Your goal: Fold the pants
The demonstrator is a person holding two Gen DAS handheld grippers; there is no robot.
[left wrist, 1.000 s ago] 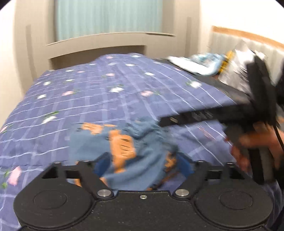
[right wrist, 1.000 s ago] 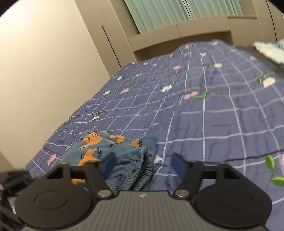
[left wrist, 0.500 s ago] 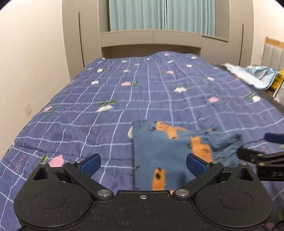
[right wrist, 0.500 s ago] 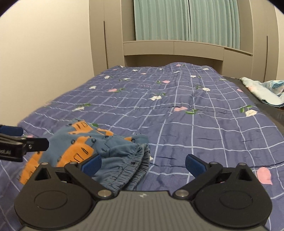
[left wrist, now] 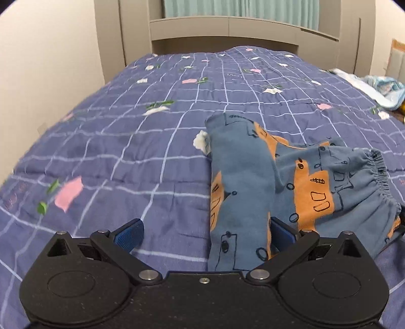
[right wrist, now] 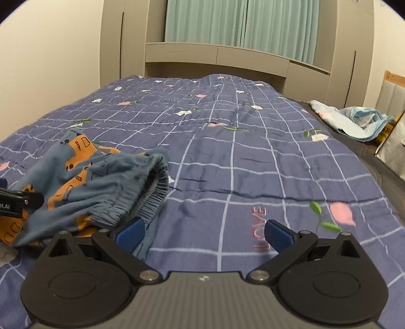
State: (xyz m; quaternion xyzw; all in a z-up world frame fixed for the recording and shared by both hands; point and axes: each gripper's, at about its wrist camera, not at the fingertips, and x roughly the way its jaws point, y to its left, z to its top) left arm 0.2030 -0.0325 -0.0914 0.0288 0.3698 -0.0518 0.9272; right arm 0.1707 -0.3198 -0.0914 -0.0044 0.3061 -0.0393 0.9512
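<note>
Small blue pants (left wrist: 278, 187) with orange prints lie folded in a loose bundle on the purple checked bedspread (left wrist: 152, 151). The elastic waistband faces right. My left gripper (left wrist: 205, 234) is open just in front of the pants' near edge, its right finger beside the cloth. In the right wrist view the pants (right wrist: 96, 182) lie at the lower left, waistband toward the centre. My right gripper (right wrist: 203, 234) is open over bare bedspread, right of the pants. The left gripper's tip (right wrist: 20, 202) shows at the left edge.
The bed runs back to a beige headboard shelf (right wrist: 215, 54) and green curtains (right wrist: 240, 22). A light blue cloth pile (right wrist: 351, 119) lies at the bed's right edge, with a bag (right wrist: 395, 149) beside it. A wall borders the left side.
Both grippers have let go of the pants and drawn back. The left view has swung left and settled square to the bed. The pants now lie still on the bedspread.
</note>
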